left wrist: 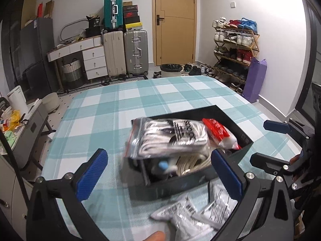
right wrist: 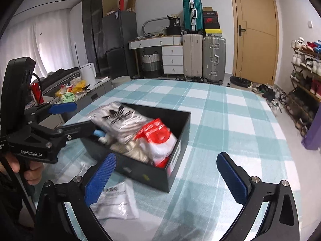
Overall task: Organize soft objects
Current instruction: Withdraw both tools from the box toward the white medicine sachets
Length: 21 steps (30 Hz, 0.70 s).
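Note:
A black open box (left wrist: 243,138) (right wrist: 180,132) sits on the teal checked cloth. On top lies a clear bag of white socks with a black logo (left wrist: 170,138) (right wrist: 120,118), beside a red and white pack (left wrist: 218,132) (right wrist: 158,138); cream rope-like items (left wrist: 192,162) lie underneath. A white plastic-wrapped pack (left wrist: 192,212) (right wrist: 118,202) lies on the cloth in front of the box. My left gripper (left wrist: 160,174) (right wrist: 78,116) is open, jaws either side of the box's near end. My right gripper (right wrist: 166,176) (left wrist: 266,140) is open and empty to the box's right.
Checked cloth (right wrist: 230,120) stretches beyond and right of the box. Suitcases (left wrist: 124,52), a white drawer unit (left wrist: 94,60), a door (left wrist: 174,20) and a shoe rack (left wrist: 234,52) line the far wall. A cluttered side cabinet (left wrist: 24,124) stands left.

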{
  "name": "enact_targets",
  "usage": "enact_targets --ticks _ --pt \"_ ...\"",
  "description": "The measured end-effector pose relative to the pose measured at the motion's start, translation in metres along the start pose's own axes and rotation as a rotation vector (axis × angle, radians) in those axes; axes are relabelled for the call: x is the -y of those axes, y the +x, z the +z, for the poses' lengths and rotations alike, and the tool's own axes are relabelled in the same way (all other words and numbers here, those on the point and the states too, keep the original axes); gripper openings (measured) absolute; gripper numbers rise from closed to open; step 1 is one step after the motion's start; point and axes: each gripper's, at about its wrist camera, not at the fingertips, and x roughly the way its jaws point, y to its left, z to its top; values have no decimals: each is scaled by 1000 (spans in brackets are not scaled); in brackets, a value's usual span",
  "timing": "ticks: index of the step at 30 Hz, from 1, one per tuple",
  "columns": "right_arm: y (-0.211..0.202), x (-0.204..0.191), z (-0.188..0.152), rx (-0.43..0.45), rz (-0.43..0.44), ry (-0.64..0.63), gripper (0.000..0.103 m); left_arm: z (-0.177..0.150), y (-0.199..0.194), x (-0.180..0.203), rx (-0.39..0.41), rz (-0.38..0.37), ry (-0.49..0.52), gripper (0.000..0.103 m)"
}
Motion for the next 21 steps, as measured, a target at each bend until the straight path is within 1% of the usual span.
enact_targets --ticks 2,10,14,16,21 --pt "-3 -4 -5 -5 12 -3 102 -6 -5 -2 -4 15 0 103" --pt "-3 -20 -26 -63 39 -17 102 -30 -16 -5 -29 29 4 103" --pt "-1 -27 -32 -89 40 -29 102 -36 -18 -5 -43 45 7 103" --pt "-1 -30 -34 -98 35 -34 102 -39 -20 -5 -40 46 7 103" --pt "3 -37 -37 -131 52 -43 102 -44 -21 -8 -43 44 -9 103"
